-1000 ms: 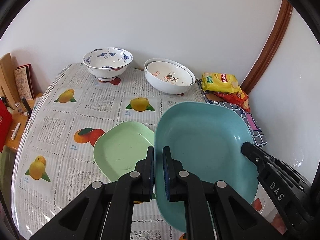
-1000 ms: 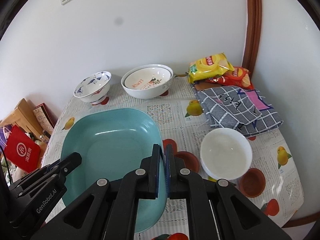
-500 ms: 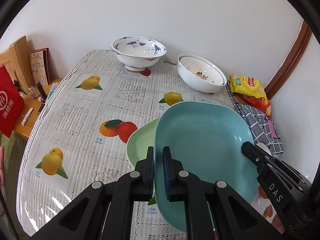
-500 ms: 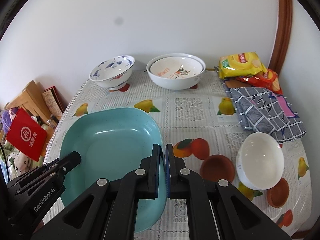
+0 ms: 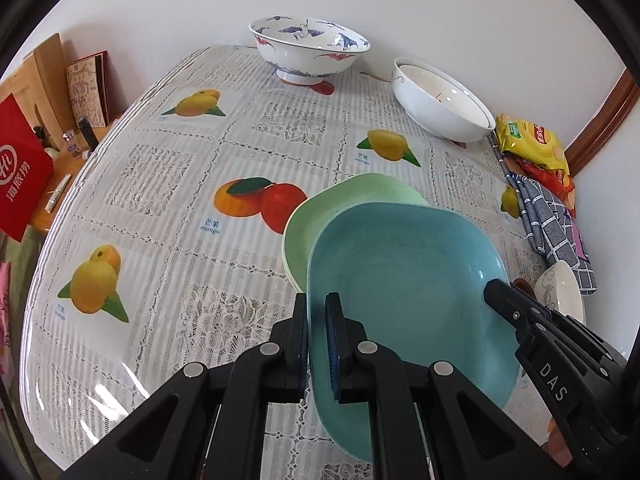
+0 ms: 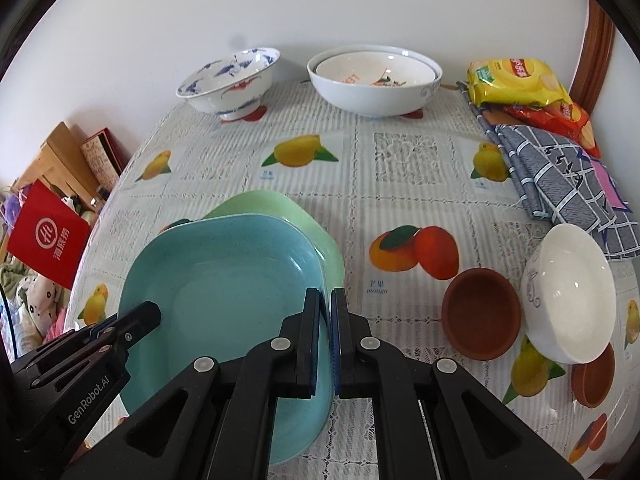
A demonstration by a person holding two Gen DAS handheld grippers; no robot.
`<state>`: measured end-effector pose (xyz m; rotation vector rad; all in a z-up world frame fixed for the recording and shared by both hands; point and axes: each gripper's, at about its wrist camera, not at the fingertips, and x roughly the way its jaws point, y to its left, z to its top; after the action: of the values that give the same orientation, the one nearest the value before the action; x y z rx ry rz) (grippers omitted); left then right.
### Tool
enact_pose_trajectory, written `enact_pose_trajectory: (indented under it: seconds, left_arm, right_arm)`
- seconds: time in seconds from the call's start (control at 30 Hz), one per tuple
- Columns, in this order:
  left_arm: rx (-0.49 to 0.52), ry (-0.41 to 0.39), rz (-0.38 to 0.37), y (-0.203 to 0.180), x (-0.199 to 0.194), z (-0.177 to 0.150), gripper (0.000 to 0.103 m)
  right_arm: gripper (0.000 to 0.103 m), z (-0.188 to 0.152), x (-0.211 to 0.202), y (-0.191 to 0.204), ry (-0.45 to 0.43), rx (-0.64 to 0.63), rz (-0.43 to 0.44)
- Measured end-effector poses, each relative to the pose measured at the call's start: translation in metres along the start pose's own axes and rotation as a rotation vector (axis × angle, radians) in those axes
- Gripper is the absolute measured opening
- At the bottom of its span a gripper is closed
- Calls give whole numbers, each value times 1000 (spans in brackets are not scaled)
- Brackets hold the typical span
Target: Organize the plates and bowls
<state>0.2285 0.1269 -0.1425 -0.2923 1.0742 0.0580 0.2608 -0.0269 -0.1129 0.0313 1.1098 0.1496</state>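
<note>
Both grippers hold a large teal square plate [image 5: 404, 280] by opposite rims. My left gripper [image 5: 317, 312] is shut on its left rim. My right gripper [image 6: 325, 304] is shut on its right rim; the plate [image 6: 224, 292] shows there too. The teal plate hangs over a light green plate [image 5: 344, 204] lying on the table, covering most of it; the green plate [image 6: 280, 208] pokes out beyond it. I cannot tell if they touch. At the back stand a blue-patterned bowl [image 6: 230, 78] and two nested white bowls [image 6: 374, 78].
A small white bowl [image 6: 568, 296] sits on brown saucers [image 6: 482, 314] at the right. A checked cloth [image 6: 560, 184] and snack bags [image 6: 516, 80] lie at the back right. The fruit-print tablecloth [image 5: 172, 184] covers the table. A red bag [image 6: 48, 236] stands beyond the left edge.
Both grippers carried the teal plate leftward and lower over the green plate, now covering more of it. The views sit closer to the table.
</note>
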Motion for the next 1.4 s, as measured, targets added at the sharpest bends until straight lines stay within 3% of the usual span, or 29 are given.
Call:
enact_pose_trajectory:
  seconds: [1.0, 1.27, 1.4]
  left_arm:
    - [-47, 31, 153, -3, 32, 24, 12]
    - [-58, 61, 135, -1, 34, 25, 13]
    - [-58, 86, 116, 1, 36, 21, 17]
  right_arm:
    - [9, 53, 60, 22, 18, -252, 66]
    - [11, 60, 62, 27, -10, -301, 80]
    - [17, 59, 65, 30, -11, -332, 79]
